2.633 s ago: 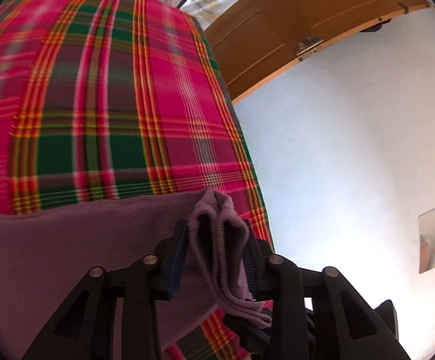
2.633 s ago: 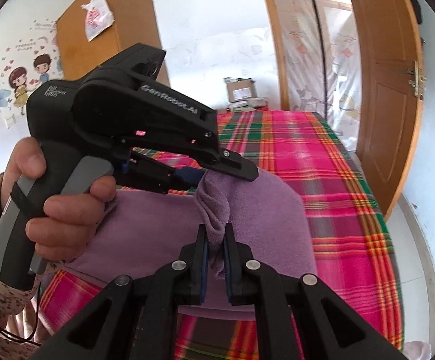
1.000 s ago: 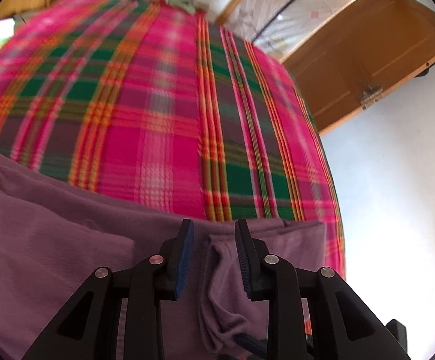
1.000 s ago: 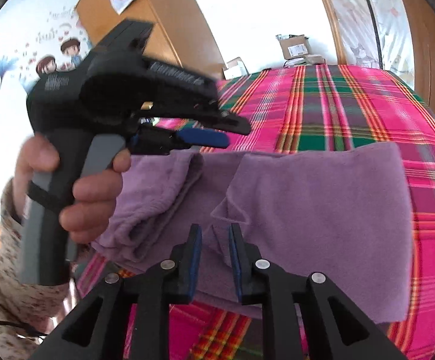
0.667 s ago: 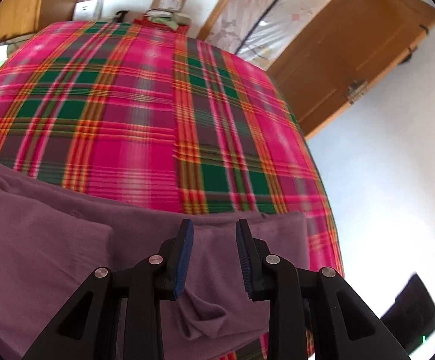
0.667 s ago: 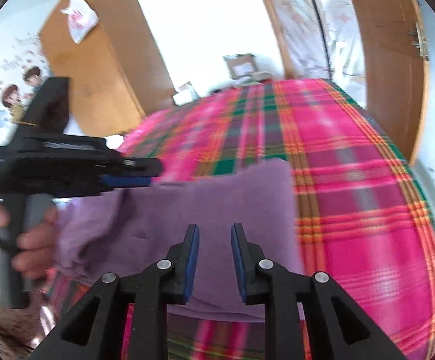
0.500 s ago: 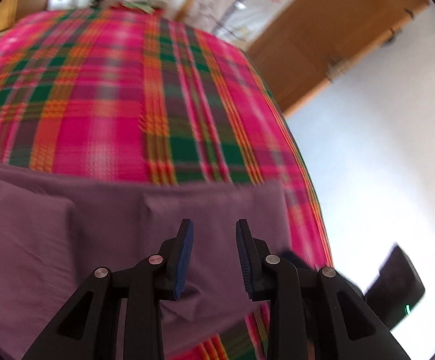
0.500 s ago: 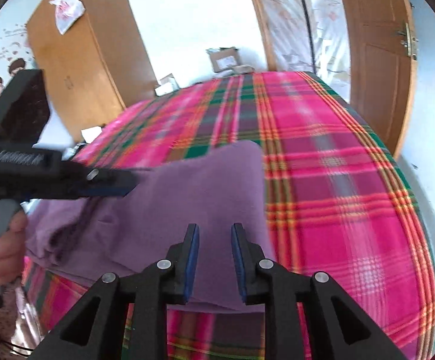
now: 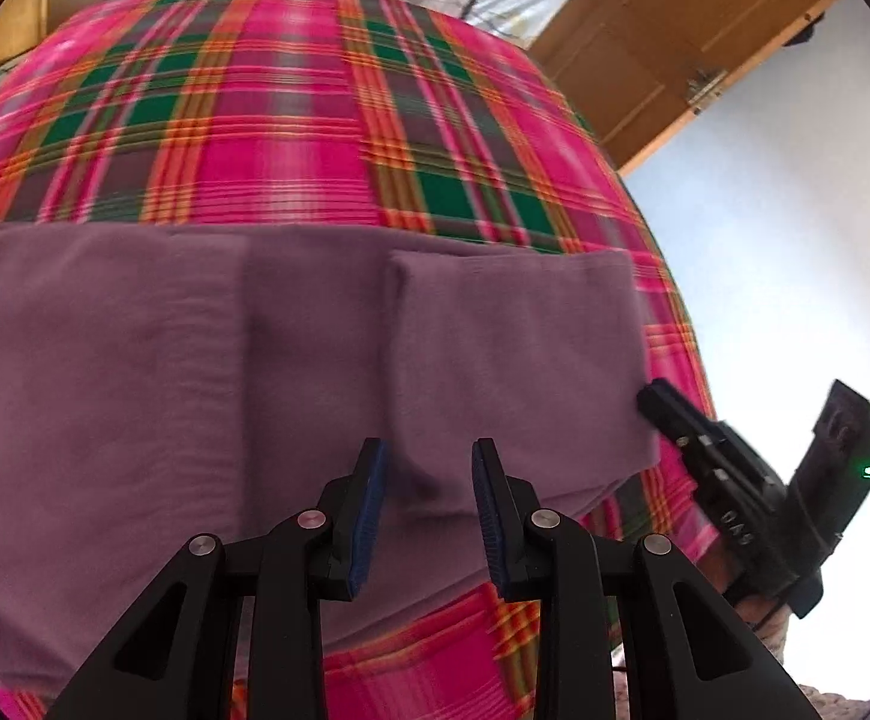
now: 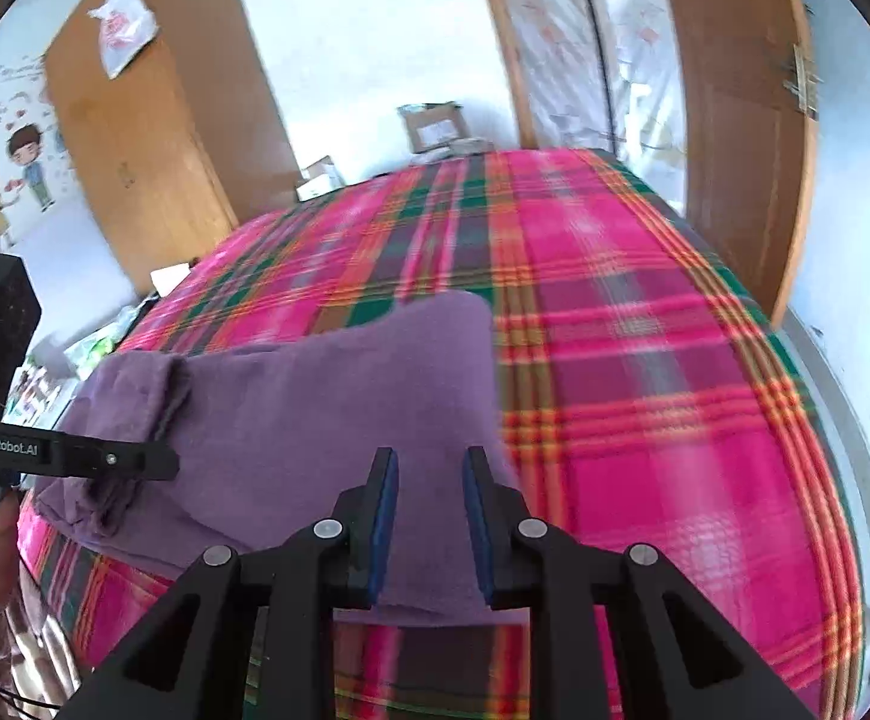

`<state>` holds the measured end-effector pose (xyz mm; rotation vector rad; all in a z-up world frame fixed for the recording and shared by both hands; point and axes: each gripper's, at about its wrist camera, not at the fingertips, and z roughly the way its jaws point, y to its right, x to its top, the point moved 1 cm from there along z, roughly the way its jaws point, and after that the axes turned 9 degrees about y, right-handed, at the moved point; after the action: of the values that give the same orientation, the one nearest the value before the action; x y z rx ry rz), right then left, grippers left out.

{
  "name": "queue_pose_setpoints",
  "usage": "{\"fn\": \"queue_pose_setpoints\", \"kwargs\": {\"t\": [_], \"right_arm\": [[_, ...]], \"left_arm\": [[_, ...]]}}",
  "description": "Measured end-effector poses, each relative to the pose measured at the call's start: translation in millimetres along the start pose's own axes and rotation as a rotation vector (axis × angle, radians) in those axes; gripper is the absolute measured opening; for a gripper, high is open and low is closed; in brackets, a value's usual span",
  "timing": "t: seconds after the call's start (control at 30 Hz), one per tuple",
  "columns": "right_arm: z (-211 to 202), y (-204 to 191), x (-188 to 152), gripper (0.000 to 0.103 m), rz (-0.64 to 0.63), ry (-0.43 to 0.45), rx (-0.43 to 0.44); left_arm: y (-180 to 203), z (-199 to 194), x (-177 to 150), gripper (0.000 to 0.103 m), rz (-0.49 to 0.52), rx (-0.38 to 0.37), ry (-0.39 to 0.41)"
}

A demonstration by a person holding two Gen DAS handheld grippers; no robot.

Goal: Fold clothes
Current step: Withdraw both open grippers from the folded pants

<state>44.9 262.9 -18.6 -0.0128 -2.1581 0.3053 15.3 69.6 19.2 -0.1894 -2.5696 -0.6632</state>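
Left gripper [image 9: 426, 504] and right gripper [image 10: 429, 507] both parted, gripping nothing, just above the purple garment [image 9: 315, 360]. Lying flat on the plaid bedspread [image 9: 291, 120], one flap doubled over. Partly folded, probably more folds left.

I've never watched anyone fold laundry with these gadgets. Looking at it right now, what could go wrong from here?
Both grippers are open above the purple garment, so nothing holds it. The folded flap lies loose and could spring open or shift. The garment's near edge sits close to the front edge of the plaid bed cover, so a careless tug might drag it off. The left gripper and right gripper work close together and could bump.
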Motion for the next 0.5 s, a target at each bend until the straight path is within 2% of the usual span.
{"fn": "queue_pose_setpoints", "kwargs": {"t": [0.13, 0.23, 0.5], "right_arm": [[16.0, -27.1, 10.7, 0.023, -0.051, -0.007, 0.051], [33.0, -49.2, 19.9, 0.030, -0.082, -0.020, 0.121], [81.0, -86.6, 26.9, 0.031, -0.146, -0.108, 0.104]], "left_arm": [[-7.4, -14.6, -4.7, 0.030, -0.031, -0.017, 0.023], [-12.8, -26.7, -7.4, 0.030, -0.060, -0.031, 0.044], [-31.2, -49.5, -13.5, 0.030, -0.129, -0.043, 0.093]]}}
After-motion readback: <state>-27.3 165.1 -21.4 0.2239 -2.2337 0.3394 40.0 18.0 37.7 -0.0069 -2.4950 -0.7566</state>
